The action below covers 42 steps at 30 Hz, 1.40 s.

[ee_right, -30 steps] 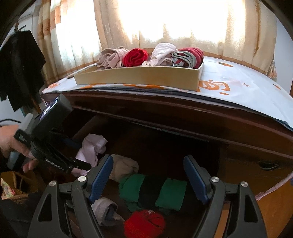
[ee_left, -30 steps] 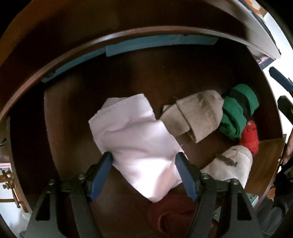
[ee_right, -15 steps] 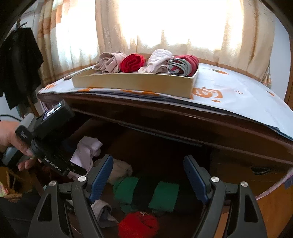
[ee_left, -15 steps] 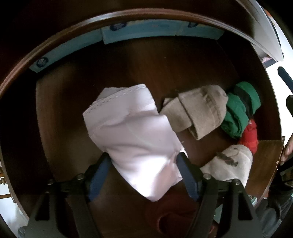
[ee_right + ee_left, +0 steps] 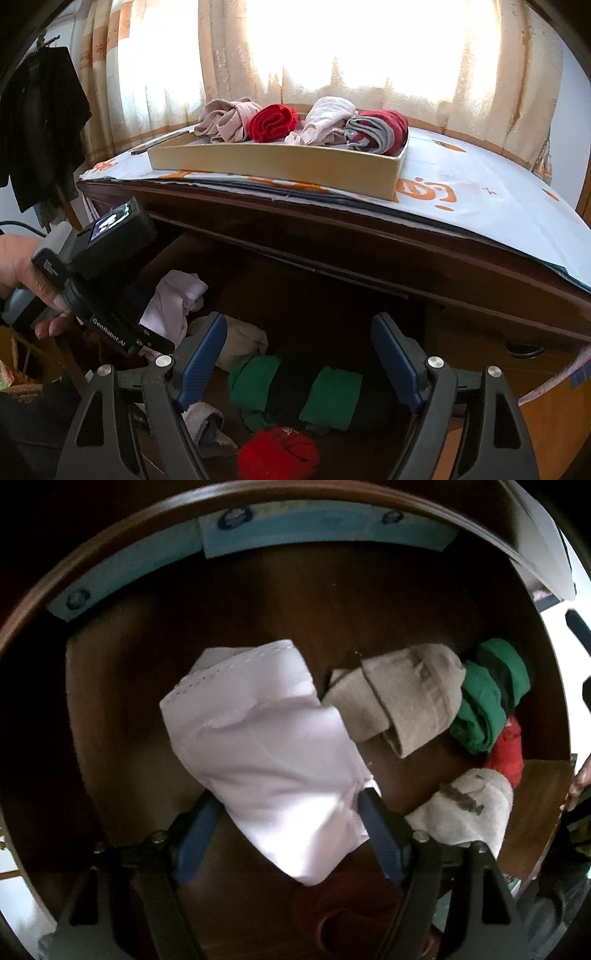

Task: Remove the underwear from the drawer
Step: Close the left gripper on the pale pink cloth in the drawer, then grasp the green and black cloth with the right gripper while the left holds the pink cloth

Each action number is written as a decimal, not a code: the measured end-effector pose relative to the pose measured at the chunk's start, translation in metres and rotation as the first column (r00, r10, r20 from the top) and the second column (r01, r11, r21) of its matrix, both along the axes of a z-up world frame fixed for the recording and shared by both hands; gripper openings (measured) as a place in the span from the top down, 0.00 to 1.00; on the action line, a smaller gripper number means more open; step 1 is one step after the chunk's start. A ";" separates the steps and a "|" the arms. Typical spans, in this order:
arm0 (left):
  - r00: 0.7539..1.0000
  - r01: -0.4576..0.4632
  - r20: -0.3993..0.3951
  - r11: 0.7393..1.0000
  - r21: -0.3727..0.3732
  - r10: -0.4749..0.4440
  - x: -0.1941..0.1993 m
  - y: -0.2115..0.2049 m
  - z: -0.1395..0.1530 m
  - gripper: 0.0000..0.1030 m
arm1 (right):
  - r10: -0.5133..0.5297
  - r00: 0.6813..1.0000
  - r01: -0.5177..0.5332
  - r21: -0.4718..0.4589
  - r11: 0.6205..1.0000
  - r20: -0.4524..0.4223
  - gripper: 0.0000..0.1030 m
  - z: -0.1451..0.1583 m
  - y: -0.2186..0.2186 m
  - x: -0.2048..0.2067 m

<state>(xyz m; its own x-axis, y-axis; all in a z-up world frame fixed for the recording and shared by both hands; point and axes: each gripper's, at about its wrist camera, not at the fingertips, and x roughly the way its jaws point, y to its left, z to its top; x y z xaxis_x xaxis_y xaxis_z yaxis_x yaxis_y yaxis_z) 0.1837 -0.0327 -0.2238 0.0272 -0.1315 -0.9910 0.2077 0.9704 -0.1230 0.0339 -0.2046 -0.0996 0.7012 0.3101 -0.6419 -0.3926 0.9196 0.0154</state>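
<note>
Dark wooden drawer (image 5: 155, 672): smooth folded pale-pink underwear (image 5: 266, 746) between the opening fingers of the left gripper (image 5: 286, 827); ribbed beige roll (image 5: 402, 698) beside; right gripper (image 5: 299, 360) wide, empty.

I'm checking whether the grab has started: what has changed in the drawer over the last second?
The left gripper has come down over the pale pink underwear, jaws opening, fingers straddling it, not yet pressing. Nothing was taken or let go. The right gripper and the other clothes stayed put.
</note>
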 end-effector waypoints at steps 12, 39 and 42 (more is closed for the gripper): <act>1.000 -0.012 0.025 1.000 -0.001 0.012 0.006 -0.009 -0.004 0.32 | 0.065 0.994 -0.064 0.011 0.998 -0.088 0.19 -0.010 0.005 0.007; 0.882 0.065 0.469 0.997 -0.031 -0.043 -0.071 0.001 0.059 0.80 | 0.093 0.960 -0.091 0.021 0.996 -0.265 0.19 -0.027 0.009 0.027; 0.867 0.088 0.494 0.995 -0.039 -0.058 -0.081 0.003 0.062 0.80 | 0.093 0.953 -0.089 0.026 0.996 -0.288 0.19 -0.030 0.009 0.029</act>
